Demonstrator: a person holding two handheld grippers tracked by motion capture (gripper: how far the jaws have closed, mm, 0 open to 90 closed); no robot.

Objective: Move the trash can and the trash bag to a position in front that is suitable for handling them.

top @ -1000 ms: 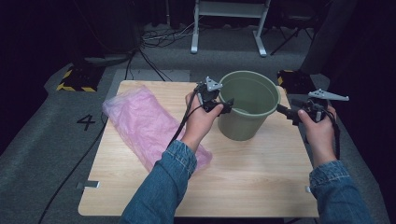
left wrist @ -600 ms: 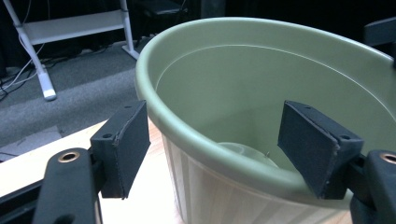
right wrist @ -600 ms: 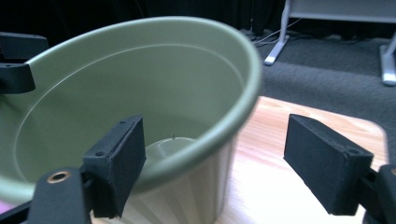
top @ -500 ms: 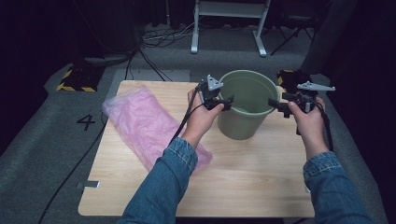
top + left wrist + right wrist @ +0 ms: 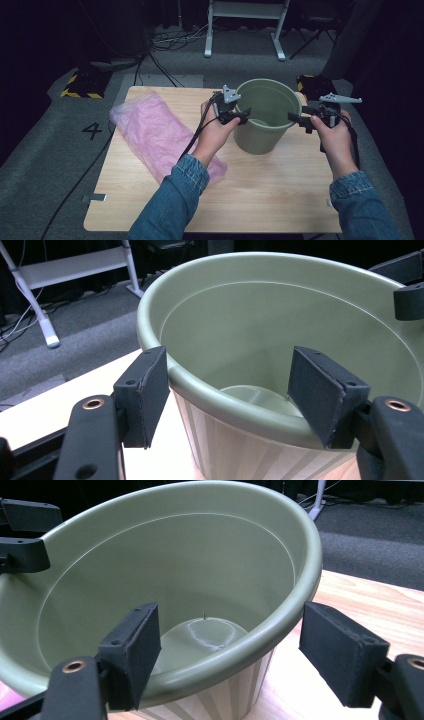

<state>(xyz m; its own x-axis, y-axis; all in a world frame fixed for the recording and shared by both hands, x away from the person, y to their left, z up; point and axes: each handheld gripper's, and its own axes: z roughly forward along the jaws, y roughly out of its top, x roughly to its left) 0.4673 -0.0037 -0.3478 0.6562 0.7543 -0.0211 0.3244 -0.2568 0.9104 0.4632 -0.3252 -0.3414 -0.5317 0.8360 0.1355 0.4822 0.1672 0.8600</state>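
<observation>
The left gripper (image 5: pixel 243 114) has its fingers (image 5: pixel 145 390) straddling the green bucket's (image 5: pixel 265 125) near rim, one outside and one inside; they have just been closing but are not yet pressing on it. The right gripper (image 5: pixel 295 119) is straddling the opposite rim with fingers (image 5: pixel 132 650) wide apart. The bucket is standing upright on the table (image 5: pixel 280 200), and a pink plastic bag (image 5: pixel 155 132) is lying well left of the bucket.
</observation>
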